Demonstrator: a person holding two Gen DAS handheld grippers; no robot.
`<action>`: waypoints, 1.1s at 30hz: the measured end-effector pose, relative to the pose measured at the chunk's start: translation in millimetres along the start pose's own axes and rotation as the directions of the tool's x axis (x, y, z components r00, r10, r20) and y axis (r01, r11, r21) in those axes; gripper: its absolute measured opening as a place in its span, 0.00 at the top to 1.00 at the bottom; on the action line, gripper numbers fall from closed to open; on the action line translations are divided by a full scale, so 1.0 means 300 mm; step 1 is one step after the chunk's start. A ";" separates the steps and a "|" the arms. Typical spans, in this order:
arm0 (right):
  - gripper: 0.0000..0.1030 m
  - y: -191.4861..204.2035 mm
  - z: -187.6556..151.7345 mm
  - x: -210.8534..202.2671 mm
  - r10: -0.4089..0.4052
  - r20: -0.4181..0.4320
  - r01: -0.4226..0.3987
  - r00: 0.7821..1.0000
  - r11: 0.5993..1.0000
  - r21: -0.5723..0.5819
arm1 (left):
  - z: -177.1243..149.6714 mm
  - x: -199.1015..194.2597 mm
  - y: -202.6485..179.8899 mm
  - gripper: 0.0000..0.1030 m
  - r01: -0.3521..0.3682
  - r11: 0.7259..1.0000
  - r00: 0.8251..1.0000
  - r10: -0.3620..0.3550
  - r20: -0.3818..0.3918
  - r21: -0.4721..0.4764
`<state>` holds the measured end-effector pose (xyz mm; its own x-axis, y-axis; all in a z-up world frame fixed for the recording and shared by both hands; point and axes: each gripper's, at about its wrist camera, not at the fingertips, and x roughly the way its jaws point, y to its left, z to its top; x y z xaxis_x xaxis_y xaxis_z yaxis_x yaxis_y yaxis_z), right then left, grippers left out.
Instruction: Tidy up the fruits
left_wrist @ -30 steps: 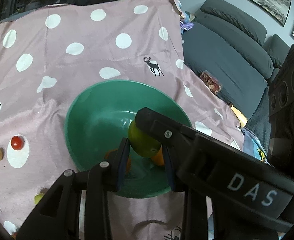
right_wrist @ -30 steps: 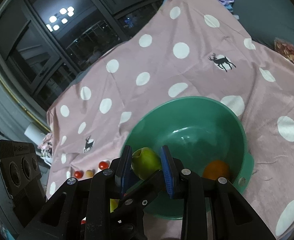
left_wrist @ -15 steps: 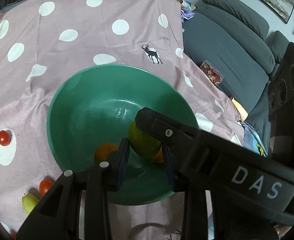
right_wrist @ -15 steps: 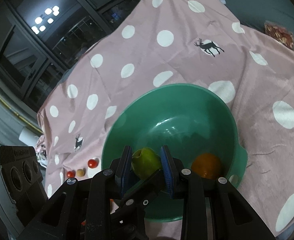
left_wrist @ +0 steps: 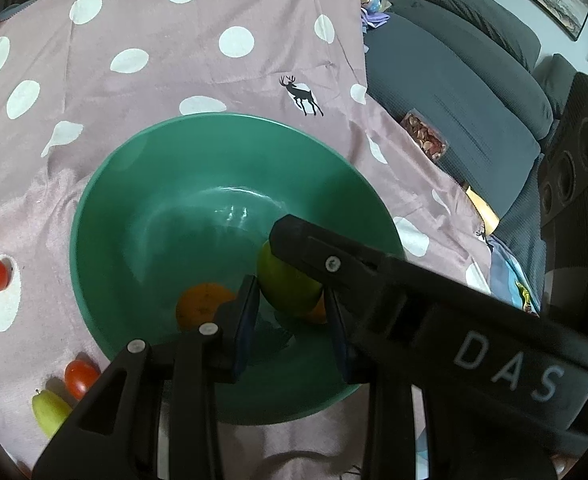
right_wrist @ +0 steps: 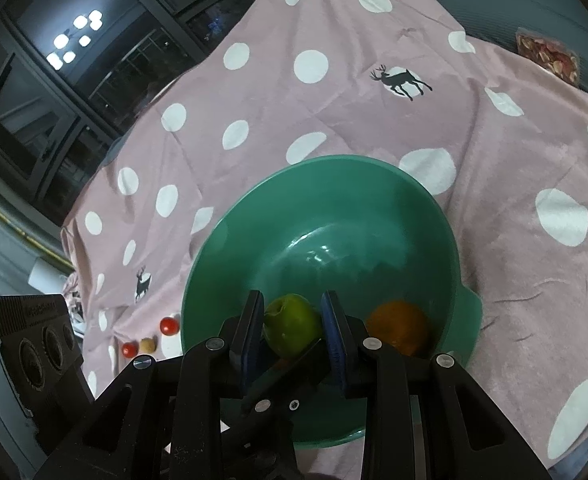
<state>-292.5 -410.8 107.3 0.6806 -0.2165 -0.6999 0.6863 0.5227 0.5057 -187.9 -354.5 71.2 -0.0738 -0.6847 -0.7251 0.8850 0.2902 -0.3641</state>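
Green apple [right_wrist: 292, 324] is sitting between the right gripper [right_wrist: 292, 330] jaws, narrowly clamped, low over the green bowl [right_wrist: 254, 216] beside an orange [right_wrist: 399, 326]; releasing calls for easing it to the bottom while the left gripper [left_wrist: 292, 322], narrow and seemingly empty, is crossing beneath.

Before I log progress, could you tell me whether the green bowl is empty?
The bowl is not empty: an orange lies on its bottom; the green apple is clamped in the right gripper.
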 end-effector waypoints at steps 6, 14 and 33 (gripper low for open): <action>0.68 -0.008 0.000 0.003 -0.012 -0.003 0.012 1.000 1.000 0.010 | 0.002 0.013 -0.002 0.68 -0.001 1.000 1.000 0.001 -0.008 0.001; 0.68 -0.014 -0.001 0.009 -0.022 -0.015 0.023 1.000 1.000 0.018 | 0.003 0.026 -0.004 0.67 -0.012 1.000 1.000 0.012 -0.019 -0.003; 0.68 0.023 -0.001 -0.027 -0.048 0.034 0.048 0.998 0.999 -0.005 | -0.044 -0.203 0.049 0.36 -0.092 0.993 0.986 0.101 0.129 -0.069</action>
<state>-293.5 -405.1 116.2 0.6551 -0.2690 -0.7060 0.7171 0.5154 0.4691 -176.3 -299.8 102.3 0.0758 -0.7328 -0.6762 0.8542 0.3976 -0.3351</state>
